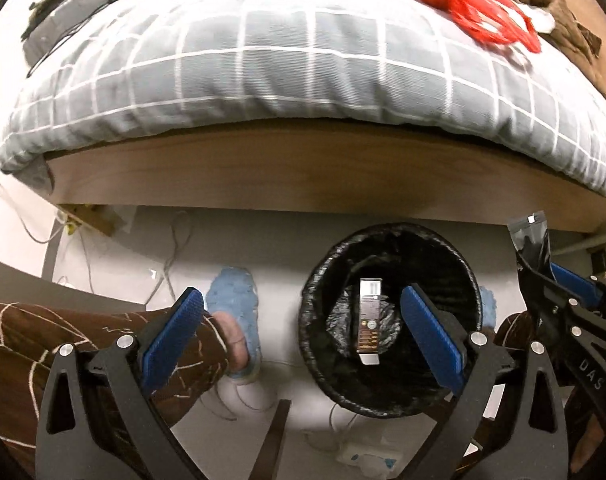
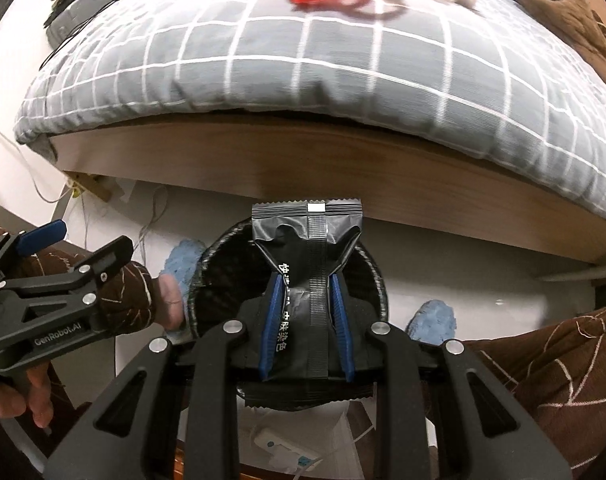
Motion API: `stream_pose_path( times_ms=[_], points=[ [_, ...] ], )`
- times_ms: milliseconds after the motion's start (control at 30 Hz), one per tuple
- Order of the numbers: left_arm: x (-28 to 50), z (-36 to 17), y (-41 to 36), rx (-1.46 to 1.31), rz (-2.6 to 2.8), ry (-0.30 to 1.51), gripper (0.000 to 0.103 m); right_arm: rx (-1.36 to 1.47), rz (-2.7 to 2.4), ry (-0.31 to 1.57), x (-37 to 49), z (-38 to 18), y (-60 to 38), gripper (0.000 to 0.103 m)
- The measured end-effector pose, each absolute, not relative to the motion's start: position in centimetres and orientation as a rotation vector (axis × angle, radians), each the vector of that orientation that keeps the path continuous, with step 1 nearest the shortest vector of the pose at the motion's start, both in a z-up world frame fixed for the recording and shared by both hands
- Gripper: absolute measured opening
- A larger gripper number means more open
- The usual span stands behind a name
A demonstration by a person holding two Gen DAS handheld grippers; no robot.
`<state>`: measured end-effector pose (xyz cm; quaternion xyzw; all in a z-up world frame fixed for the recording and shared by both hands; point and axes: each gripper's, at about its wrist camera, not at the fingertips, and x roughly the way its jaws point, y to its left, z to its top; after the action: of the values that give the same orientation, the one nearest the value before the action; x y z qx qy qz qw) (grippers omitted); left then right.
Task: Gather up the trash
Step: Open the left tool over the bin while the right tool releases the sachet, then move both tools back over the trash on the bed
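While the right gripper (image 2: 306,300) pinches a black foil packet (image 2: 307,240) directly over the lined trash bin (image 2: 377,280) below it, the drop-off step is at hand; letting go should need only parting the jaws. The packet's long axis runs forward along the fingers, crimped end pointing away. Beside it, the left gripper (image 1: 303,332) hangs wide open and empty above a small box (image 1: 370,320) lying in the bin.

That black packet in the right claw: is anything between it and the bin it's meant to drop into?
Nothing visible. The right gripper is shut on the black packet, which hangs right over the open mouth of the black-lined bin. The left gripper is open and empty, off to the side. A slim box shows in the bin's mouth.
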<state>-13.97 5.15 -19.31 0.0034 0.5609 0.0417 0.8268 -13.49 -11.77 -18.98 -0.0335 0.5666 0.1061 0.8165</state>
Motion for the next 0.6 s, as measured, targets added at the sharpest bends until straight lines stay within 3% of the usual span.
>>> stream_pose_path(
  times_ms=[200, 600],
  points=[
    [-14.0, -19.1, 6.6, -0.009, 0.111, 1.188, 0.097, -0.08, 0.254, 1.215, -13.4, -19.2, -10.7, 0.034],
    [-14.4, -17.7, 6.6, -0.008, 0.12, 1.164, 0.097, -0.081, 0.237, 1.163, -13.6, -18.2, -11.1, 0.073]
  ],
)
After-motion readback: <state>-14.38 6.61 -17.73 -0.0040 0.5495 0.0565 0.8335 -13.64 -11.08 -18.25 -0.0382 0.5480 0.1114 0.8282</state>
